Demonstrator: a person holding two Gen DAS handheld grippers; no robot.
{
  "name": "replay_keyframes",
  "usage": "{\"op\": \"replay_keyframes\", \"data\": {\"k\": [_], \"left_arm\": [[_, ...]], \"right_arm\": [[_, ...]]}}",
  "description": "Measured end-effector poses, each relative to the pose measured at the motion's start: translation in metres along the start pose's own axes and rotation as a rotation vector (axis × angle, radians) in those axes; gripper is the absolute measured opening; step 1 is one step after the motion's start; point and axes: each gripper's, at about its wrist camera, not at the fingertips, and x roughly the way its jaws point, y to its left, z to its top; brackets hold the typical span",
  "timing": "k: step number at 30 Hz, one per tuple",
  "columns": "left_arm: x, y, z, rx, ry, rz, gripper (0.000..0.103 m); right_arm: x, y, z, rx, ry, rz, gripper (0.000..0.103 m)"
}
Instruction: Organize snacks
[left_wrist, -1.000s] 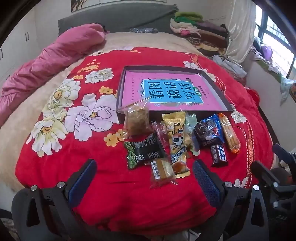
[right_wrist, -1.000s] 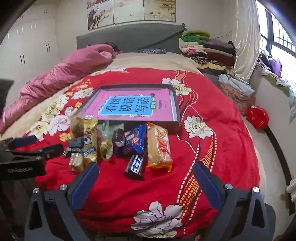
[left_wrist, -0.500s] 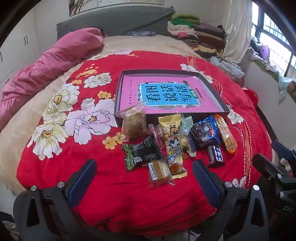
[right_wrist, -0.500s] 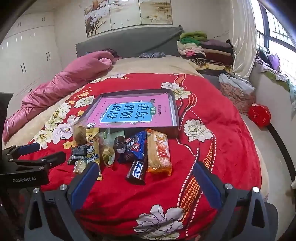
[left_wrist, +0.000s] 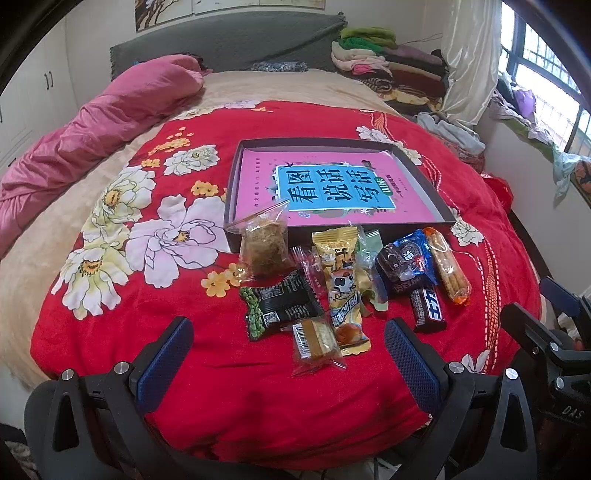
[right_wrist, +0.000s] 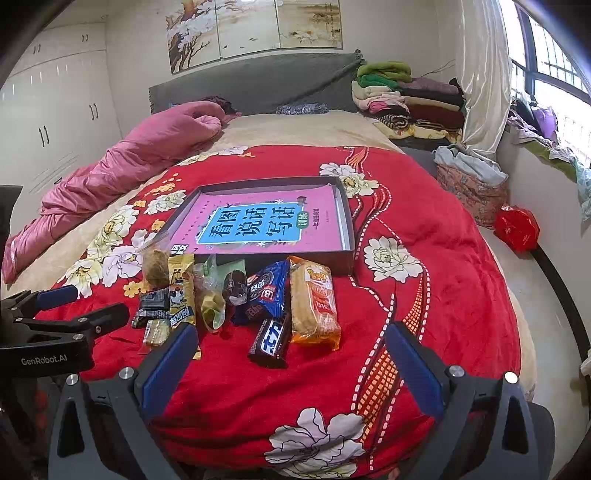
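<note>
A row of wrapped snacks lies on the red flowered blanket (left_wrist: 207, 369) in front of a shallow dark box (left_wrist: 332, 229) lined with a pink book. Among them are a clear bag of brown floss (left_wrist: 264, 245), a black-and-green packet (left_wrist: 279, 308), a small clear-wrapped cake (left_wrist: 314, 341), a yellow cartoon packet (left_wrist: 341, 288), a blue cookie packet (right_wrist: 267, 293), a dark chocolate bar (right_wrist: 271, 339) and an orange biscuit pack (right_wrist: 312, 299). My left gripper (left_wrist: 288, 354) hovers open just short of the small cake. My right gripper (right_wrist: 290, 358) hangs open near the chocolate bar. Both hold nothing.
The blanket covers the foot of a bed. A pink quilt (right_wrist: 122, 162) lies bunched along the left side. Folded clothes (right_wrist: 402, 96) are stacked at the head on the right. A red bag (right_wrist: 517, 227) sits on the floor to the right of the bed.
Both grippers have tilted up and drawn back slightly, so the box and snacks sit lower and a bit further off. The snacks have not moved.
</note>
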Motion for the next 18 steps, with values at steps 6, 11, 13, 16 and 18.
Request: {"op": "replay_keyframes", "data": {"k": [6,11,13,16,18], "left_arm": [[-0.0003,-0.0007,-0.0003,-0.001,-0.001,-0.002,0.103],[0.0001,-0.0005,0.0,0.0,-0.002,-0.001,0.103],[0.0001,-0.001,0.0,0.001,0.001,-0.001,0.103],[-0.0001,-0.0006,-0.0001,0.0,-0.001,-0.001,0.103],[0.0,-0.001,0.0,0.0,0.0,-0.001,0.103]], "right_arm": [[-0.0004,-0.0002,0.0003,0.0,-0.002,-0.001,0.103],[-0.0002,-0.0007,0.001,0.001,-0.005,-0.007,0.103],[-0.0001,-0.0013,0.0013,0.002,-0.004,-0.009,0.103],[-0.0005,-0.001,0.0012,0.001,-0.005,-0.009,0.103],[-0.0006,-0.0011,0.0012,0.0,-0.006,-0.008,0.103]]}}
